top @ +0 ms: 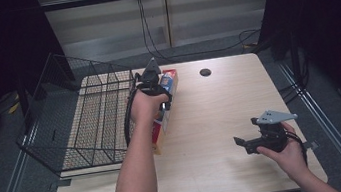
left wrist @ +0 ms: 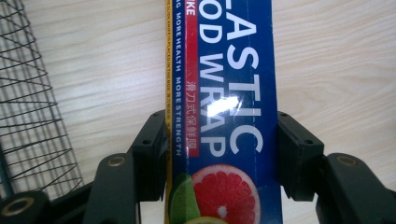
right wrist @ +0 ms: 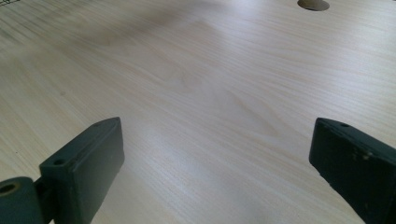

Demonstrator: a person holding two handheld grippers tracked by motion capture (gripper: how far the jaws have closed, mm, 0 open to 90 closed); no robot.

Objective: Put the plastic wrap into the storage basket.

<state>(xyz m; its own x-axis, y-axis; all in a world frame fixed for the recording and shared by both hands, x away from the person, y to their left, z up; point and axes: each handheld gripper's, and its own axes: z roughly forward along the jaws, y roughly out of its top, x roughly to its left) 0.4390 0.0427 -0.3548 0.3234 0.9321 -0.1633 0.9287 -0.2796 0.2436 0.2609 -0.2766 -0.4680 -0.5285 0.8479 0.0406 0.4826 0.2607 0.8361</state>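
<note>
A long blue box of plastic food wrap [left wrist: 224,93], printed with citrus fruit, sits between the jaws of my left gripper [left wrist: 222,154], which is shut on its two long sides. In the high view that box [top: 168,81] slants over the table just right of the wire basket, with my left gripper [top: 155,90] on top of it. My right gripper [top: 242,145] rests low near the table's front right, held by a hand. Its jaws stand wide apart in the right gripper view, open [right wrist: 215,163] over bare wood.
A black wire basket [top: 86,118] takes up the table's left side, its rim rising to the left. A round cable hole [top: 205,72] lies at the back of the wooden table [top: 222,119]. Cables hang behind the table.
</note>
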